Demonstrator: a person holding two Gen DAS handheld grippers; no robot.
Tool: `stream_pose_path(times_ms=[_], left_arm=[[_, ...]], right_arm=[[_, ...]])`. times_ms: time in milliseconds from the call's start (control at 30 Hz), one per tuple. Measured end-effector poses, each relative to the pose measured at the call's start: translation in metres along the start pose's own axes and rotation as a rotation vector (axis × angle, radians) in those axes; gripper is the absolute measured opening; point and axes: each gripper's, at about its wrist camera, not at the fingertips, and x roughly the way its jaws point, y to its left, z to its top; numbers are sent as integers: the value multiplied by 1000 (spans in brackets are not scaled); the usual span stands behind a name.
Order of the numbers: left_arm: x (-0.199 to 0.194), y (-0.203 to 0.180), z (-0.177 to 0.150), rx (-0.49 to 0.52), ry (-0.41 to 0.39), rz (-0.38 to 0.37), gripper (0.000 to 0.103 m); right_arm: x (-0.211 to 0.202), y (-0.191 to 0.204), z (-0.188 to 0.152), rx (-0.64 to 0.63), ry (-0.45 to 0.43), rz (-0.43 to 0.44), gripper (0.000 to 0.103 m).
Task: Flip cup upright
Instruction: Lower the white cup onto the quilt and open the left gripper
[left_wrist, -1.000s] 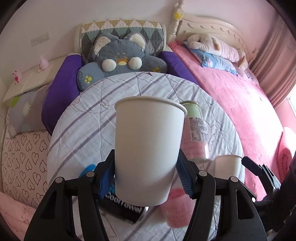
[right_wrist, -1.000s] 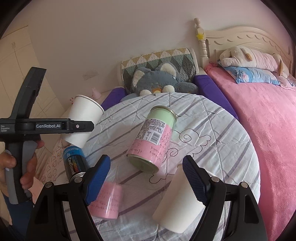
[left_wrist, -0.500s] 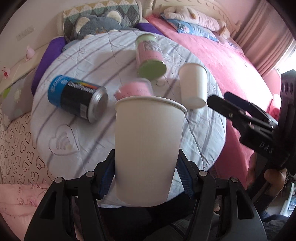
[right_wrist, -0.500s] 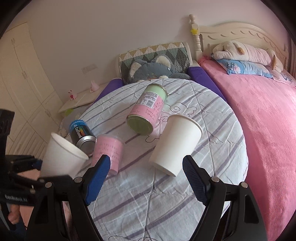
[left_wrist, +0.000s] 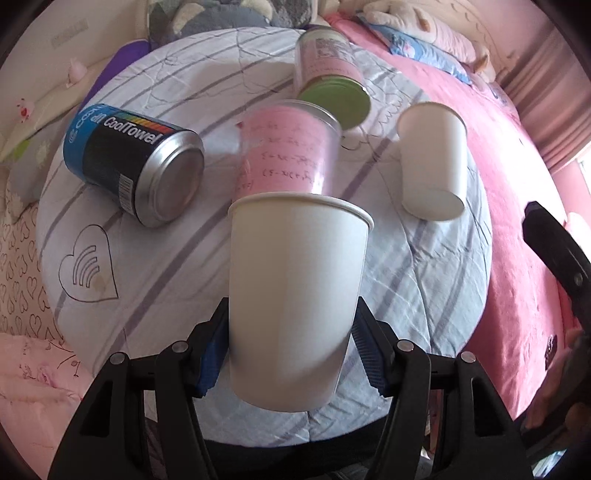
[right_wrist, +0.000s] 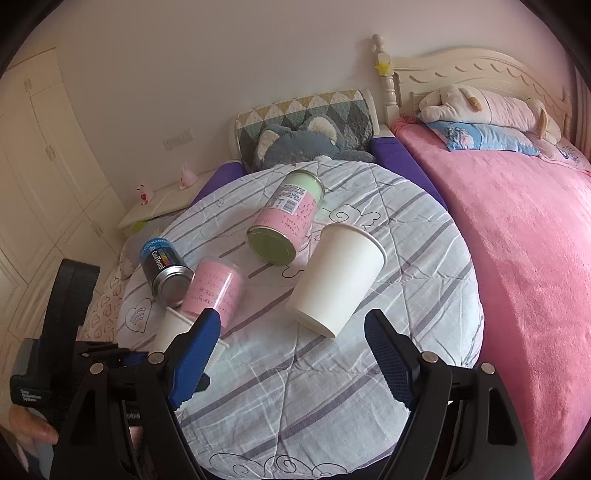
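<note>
My left gripper (left_wrist: 291, 354) is shut on a white paper cup (left_wrist: 295, 295), mouth away from me, held over the near edge of the round table. That cup shows small in the right wrist view (right_wrist: 173, 328), partly behind my right finger. A second white paper cup (right_wrist: 334, 282) lies on its side on the table, base toward me; it also shows in the left wrist view (left_wrist: 432, 162). My right gripper (right_wrist: 291, 362) is open and empty, just short of that lying cup.
The round table (right_wrist: 332, 398) has a striped cloth. On it lie a blue and black CoolTowel can (left_wrist: 133, 162), a clear cup with pink paper (left_wrist: 288, 147) and a pink-green can (left_wrist: 332, 74). A pink bed (right_wrist: 517, 221) is to the right.
My left gripper has come lower and closer over the table with its cup. My right gripper has pulled back and up; the lying cup now sits between its fingers' line of sight.
</note>
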Motion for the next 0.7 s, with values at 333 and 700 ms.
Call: stream_pose_path(times_ms=[333, 700], left_arm=[[11, 5, 16, -46, -9, -2, 63], [0, -2, -23, -38, 1, -53, 63]], right_arm=[[14, -9, 2, 11, 30, -7, 82], [19, 5, -4, -12, 54, 11, 82]])
